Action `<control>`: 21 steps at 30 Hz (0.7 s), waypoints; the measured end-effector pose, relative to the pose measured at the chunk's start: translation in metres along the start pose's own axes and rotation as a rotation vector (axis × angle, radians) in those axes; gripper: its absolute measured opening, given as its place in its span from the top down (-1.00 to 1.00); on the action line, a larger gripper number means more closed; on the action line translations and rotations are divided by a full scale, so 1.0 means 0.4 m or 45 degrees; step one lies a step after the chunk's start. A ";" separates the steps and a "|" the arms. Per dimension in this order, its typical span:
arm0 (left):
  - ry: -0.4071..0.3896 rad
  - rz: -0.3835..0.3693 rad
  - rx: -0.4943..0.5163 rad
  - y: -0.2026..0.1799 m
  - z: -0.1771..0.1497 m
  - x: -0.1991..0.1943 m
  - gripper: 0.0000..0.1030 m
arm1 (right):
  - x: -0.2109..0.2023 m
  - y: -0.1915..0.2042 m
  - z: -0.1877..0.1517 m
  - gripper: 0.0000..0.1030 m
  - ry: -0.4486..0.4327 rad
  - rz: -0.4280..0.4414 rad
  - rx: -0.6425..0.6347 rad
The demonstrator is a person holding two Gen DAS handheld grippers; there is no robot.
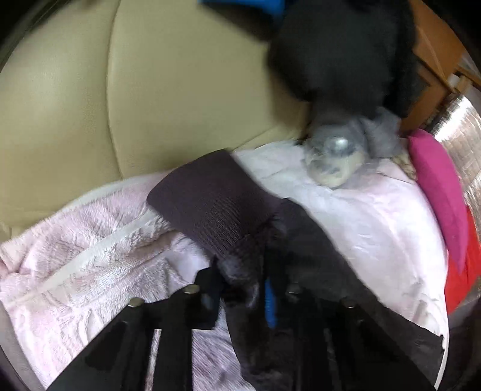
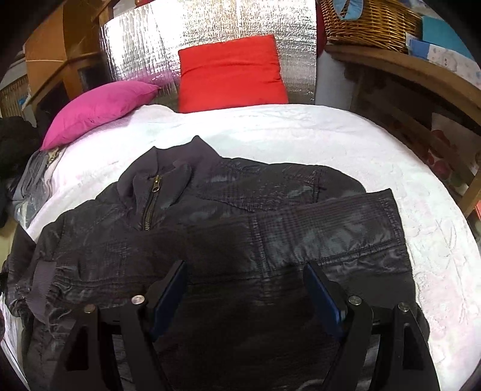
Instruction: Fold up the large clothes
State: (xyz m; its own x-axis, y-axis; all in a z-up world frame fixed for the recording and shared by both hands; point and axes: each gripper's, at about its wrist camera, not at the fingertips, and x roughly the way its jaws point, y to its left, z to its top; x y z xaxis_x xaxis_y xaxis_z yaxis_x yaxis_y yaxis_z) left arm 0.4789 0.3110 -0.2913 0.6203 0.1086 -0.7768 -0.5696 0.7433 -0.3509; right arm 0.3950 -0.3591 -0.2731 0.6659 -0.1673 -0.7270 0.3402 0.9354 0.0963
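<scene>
A dark quilted jacket (image 2: 240, 216) lies front up on the pale pink blanket (image 2: 300, 135), its brass zipper (image 2: 151, 201) up to the collar and one sleeve folded across the chest. My right gripper (image 2: 245, 288) is open, just above the jacket's lower part. My left gripper (image 1: 240, 276) is shut on the jacket's other sleeve, just behind the ribbed knit cuff (image 1: 210, 201), which sticks out ahead over the blanket (image 1: 360, 216).
A magenta pillow (image 2: 96, 111) and a red pillow (image 2: 231, 72) lean at the bed's far end against a silver foil panel (image 2: 210, 33). Beige leather headboard (image 1: 150, 90), dark clothing pile (image 1: 345, 51), wicker basket (image 2: 366, 24) on a wooden shelf.
</scene>
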 end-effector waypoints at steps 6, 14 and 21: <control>-0.162 -0.108 0.285 -0.203 -0.067 -0.219 0.65 | -0.039 -0.031 0.008 -0.59 -0.038 0.020 0.046; -0.154 -0.478 0.754 -0.547 -0.374 -0.458 0.66 | -0.074 -0.108 0.003 -0.59 -0.049 0.066 0.160; 0.103 -0.705 1.119 -0.755 -0.729 -0.521 0.66 | -0.105 -0.200 0.005 -0.59 -0.059 0.172 0.307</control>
State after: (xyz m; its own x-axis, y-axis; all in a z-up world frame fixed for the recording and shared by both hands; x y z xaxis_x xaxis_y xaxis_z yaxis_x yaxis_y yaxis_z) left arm 0.3643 -0.1284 -0.1759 0.6187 -0.4149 -0.6671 0.3976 0.8978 -0.1896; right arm 0.3411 -0.4275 -0.2491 0.7439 -0.0654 -0.6651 0.3905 0.8502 0.3531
